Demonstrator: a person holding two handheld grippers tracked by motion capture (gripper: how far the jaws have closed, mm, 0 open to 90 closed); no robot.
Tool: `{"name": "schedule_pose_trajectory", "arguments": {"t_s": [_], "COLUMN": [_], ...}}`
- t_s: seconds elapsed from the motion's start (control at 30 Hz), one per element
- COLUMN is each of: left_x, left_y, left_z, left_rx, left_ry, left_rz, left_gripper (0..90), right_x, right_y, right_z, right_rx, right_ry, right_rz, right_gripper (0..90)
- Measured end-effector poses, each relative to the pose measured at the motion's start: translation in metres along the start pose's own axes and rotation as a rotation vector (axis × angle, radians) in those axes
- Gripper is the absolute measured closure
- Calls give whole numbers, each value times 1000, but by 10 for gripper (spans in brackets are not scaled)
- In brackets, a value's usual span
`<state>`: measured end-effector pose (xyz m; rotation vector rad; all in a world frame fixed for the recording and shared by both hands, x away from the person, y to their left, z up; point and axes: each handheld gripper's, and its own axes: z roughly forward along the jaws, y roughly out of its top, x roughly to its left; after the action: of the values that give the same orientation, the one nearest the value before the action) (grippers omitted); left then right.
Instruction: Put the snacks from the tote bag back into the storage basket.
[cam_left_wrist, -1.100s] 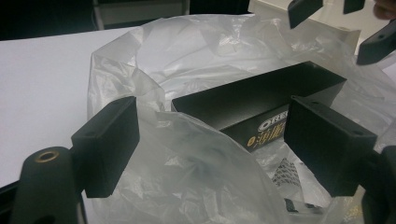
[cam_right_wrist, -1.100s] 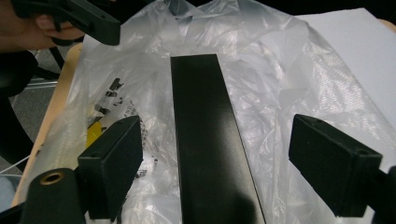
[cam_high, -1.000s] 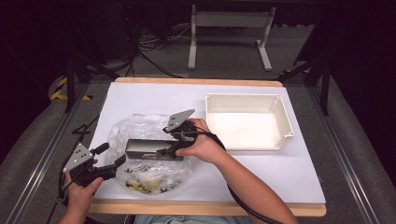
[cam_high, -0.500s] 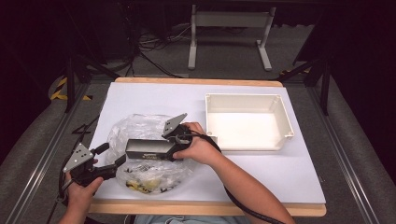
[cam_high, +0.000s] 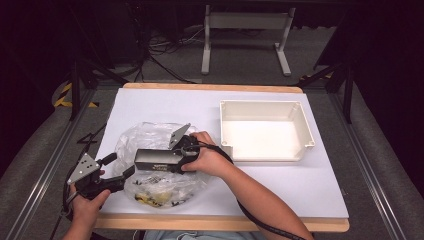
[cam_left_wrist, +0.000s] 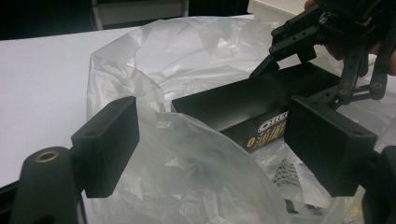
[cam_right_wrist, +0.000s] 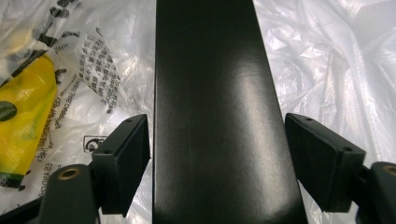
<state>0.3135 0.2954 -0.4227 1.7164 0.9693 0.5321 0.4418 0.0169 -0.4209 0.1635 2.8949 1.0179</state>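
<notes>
R tool (cam_right_wrist: 217, 154) closing astride black box (cam_right_wrist: 219, 107), pads not touching; L tool (cam_left_wrist: 210, 149) apart, bag (cam_left_wrist: 196, 172) hides box end.

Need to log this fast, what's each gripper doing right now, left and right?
Left gripper: open, jaws astride a fold of the clear plastic bag, not pinching it.
Right gripper: open, just been closing around the long black box; pads not yet pressing.

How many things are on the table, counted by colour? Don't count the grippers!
Black: 1, the long box
Clear: 1, the plastic bag
White: 1, the empty tray
Yellow: 1, the packet inside the bag
Total: 4
</notes>
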Motion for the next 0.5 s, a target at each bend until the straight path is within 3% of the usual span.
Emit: {"name": "schedule_pose_trajectory", "arguments": {"t_s": [0.2,0.3,0.5], "left_x": [0,0,0], "left_y": [0,0,0], "left_z": [0,0,0], "left_rx": [0,-4,-6], "left_ry": [0,-3,-2], "left_rz": [1,-3,-5], "left_gripper": [190,190,190], "right_x": [1,0,-1], "right_y": [5,6,5], "right_z": [2,2,1], "right_rx": [53,70,71], "right_ry": [17,13,27], "right_rz": [-13,-40,-37], "right_gripper": [315,411,421]}}
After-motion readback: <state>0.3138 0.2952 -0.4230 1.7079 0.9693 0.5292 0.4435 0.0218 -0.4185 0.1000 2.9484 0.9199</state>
